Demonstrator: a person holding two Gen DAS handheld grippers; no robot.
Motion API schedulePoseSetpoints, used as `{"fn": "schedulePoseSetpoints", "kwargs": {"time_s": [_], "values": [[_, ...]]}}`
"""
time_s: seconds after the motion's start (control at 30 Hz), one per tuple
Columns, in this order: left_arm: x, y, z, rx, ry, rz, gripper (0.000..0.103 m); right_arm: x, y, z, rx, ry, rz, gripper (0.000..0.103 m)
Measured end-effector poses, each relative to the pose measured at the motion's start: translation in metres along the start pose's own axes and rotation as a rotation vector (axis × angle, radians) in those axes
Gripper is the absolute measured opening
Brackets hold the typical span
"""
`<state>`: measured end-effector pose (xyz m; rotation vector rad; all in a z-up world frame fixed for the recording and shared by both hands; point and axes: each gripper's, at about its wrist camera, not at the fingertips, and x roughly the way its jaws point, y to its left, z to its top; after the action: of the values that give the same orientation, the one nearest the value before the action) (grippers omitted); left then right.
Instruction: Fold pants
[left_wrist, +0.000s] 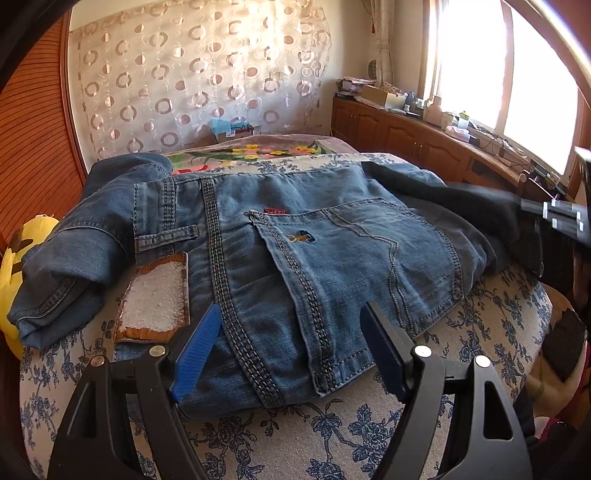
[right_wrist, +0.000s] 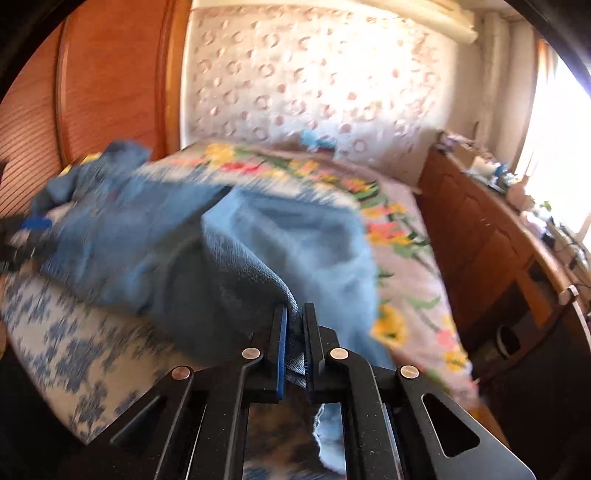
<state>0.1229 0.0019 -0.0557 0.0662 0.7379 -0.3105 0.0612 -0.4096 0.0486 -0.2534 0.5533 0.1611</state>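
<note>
Blue denim pants lie on a bed with a blue-flowered sheet, waistband and back pocket facing me. My left gripper is open, its fingers spread over the near edge of the waist part, holding nothing. My right gripper is shut on a fold of a pant leg and holds it lifted above the bed; this view is motion-blurred. The right gripper also shows at the right edge of the left wrist view, with dark denim trailing from it.
A yellow plush toy lies at the bed's left edge. A flowered blanket covers the far bed. A wooden cabinet with clutter runs under the window at right. A wooden wardrobe stands at left.
</note>
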Motion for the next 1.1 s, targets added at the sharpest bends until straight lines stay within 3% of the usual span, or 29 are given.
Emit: {"fn": "schedulePoseSetpoints", "kwargs": {"time_s": [0.3,0.73,0.97,1.1], "values": [[-0.002,0.002,0.003,0.002,-0.011,-0.001,0.079,0.0,-0.031,0.032,0.023,-0.05,-0.081,0.007],[-0.002,0.012,0.019,-0.011,-0.04,0.022,0.079,0.062,-0.027,0.085,-0.001,-0.052,-0.182,0.007],[-0.011,0.035,0.018,-0.045,-0.059,0.053,0.079,0.107,-0.027,0.112,0.011,0.0,-0.232,0.007],[-0.011,0.048,0.015,-0.068,-0.059,0.067,0.079,0.145,-0.029,0.117,0.025,0.075,-0.256,0.007]]}}
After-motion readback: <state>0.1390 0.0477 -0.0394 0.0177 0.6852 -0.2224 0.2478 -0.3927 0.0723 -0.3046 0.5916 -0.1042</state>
